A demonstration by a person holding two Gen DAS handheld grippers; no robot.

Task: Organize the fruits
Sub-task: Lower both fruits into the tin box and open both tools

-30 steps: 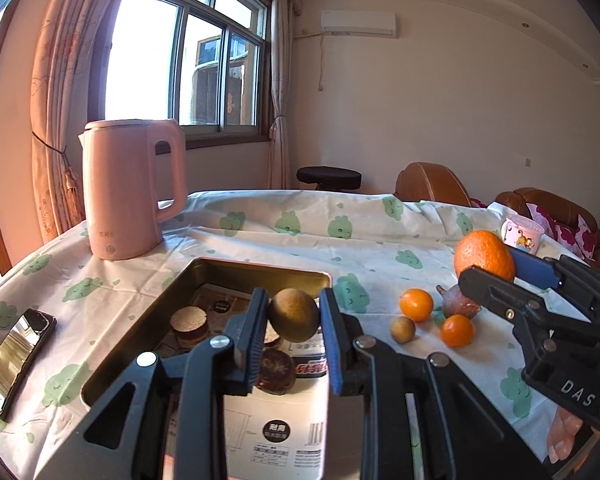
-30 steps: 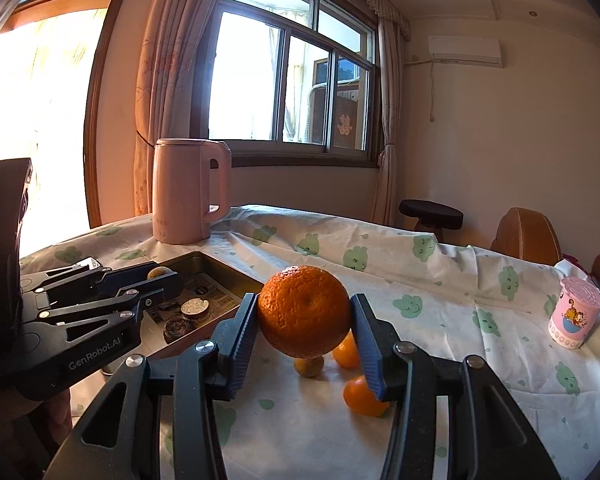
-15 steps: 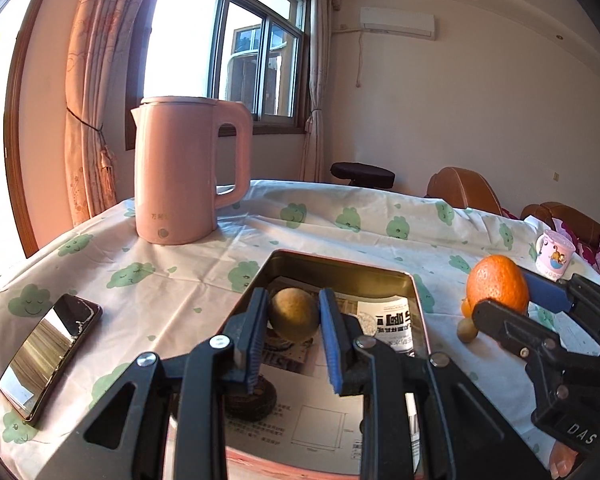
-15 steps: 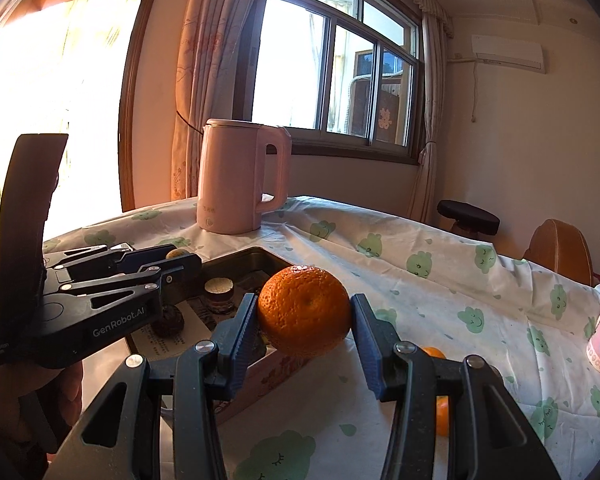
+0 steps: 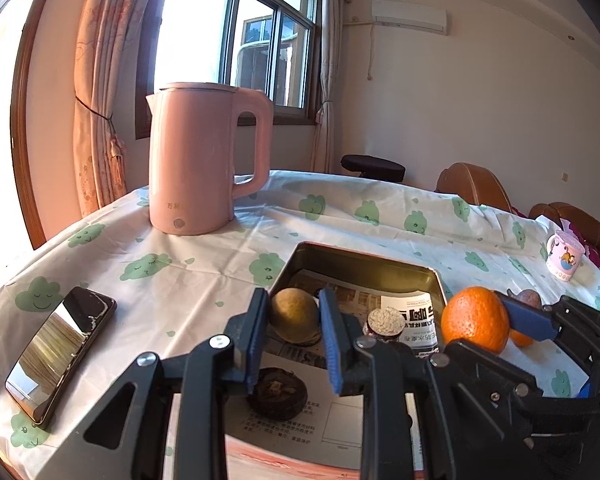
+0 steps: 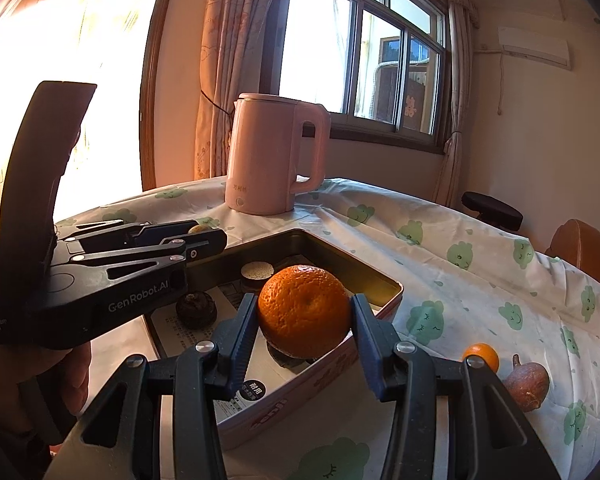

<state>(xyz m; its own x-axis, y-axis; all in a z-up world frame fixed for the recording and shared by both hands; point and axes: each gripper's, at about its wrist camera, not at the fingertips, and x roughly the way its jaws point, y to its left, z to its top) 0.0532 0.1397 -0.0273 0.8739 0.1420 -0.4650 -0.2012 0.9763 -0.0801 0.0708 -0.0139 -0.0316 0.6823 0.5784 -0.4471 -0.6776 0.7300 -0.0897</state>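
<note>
Now, with the left gripper (image 5: 294, 334) clenched on the brown fruit (image 5: 295, 320) and the right gripper (image 6: 304, 320) grasping the orange (image 6: 304, 310), both above the tin (image 6: 380, 286), lower each to bare lining before releasing its fingers.

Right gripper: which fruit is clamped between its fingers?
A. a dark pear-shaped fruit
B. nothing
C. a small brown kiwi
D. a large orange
D: in the right wrist view the right gripper is shut on the large orange, its blue pads against both sides, above the metal tin.
</note>
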